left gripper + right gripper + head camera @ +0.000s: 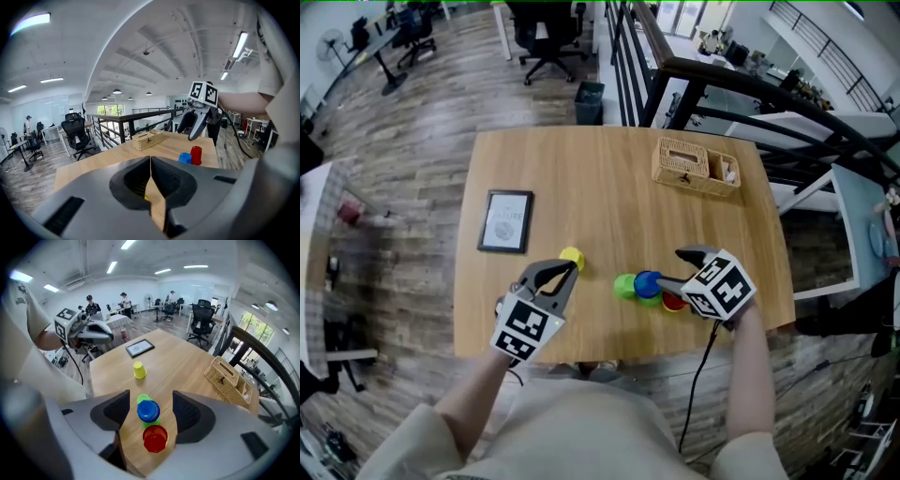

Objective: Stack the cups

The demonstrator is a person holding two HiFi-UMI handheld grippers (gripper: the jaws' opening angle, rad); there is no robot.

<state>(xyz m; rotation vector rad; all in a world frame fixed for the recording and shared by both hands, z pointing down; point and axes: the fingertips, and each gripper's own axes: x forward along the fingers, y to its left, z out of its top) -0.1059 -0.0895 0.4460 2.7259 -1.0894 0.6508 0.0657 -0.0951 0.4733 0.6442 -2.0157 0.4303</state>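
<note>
The left gripper (150, 164) hovers low over the near left part of the table (609, 187). Its fingers are pressed together with nothing between them. The yellow cup (572, 256) stands upside down and alone just beyond the fingertips, apart from the other cups and not yet part of any stack.

To its right, near the table's front edge, the other three cups are bunched together. The green cup (624, 286) comes first, with the blue cup (148, 410) against it. From the right gripper view, green shows on both sides of the blue, so the blue one seems to be set over the green, though I cannot tell whether it is fully seated. The red cup (155, 438) stands upside down just beside them, on its own.

The right gripper (150, 399) reaches in from the right. Its fingers are spread wide on either side of the blue cup, with the pads clear of it, so it grips nothing.

By my judgement the task is early on: at most one pairing is made, and the red and yellow cups remain to be added.
</note>
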